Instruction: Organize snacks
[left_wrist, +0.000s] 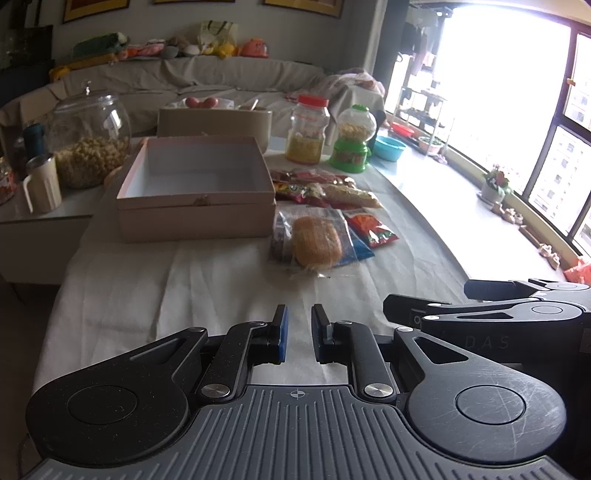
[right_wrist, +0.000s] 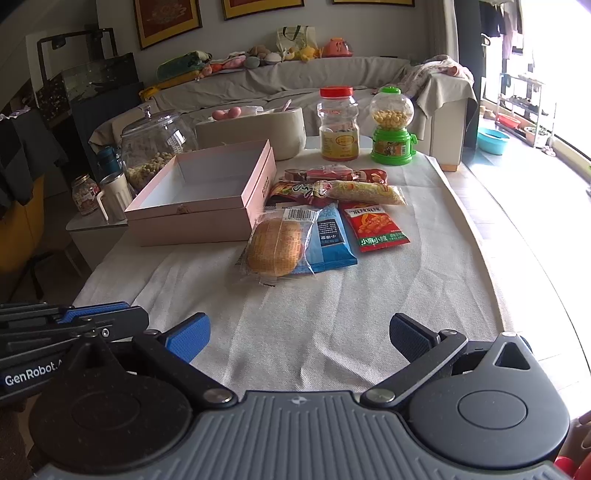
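The right gripper (right_wrist: 299, 338) is wide and empty; the left gripper (left_wrist: 298, 334) is narrow, holding nothing. The snacks (right_wrist: 314, 218) lie just beside the empty box (right_wrist: 207, 195). The bun (right_wrist: 275, 247) overlaps the blue pack (right_wrist: 330, 240), so a careless pinch may drag both.

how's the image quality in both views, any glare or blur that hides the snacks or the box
Left wrist view: the window is blown out to white on the right, and the bread packet and pink box look soft, labels unreadable. Right wrist view: sharper and more evenly lit, print on the red packet shows, glare only at the right edge. Both views bend straight lines toward the edges.
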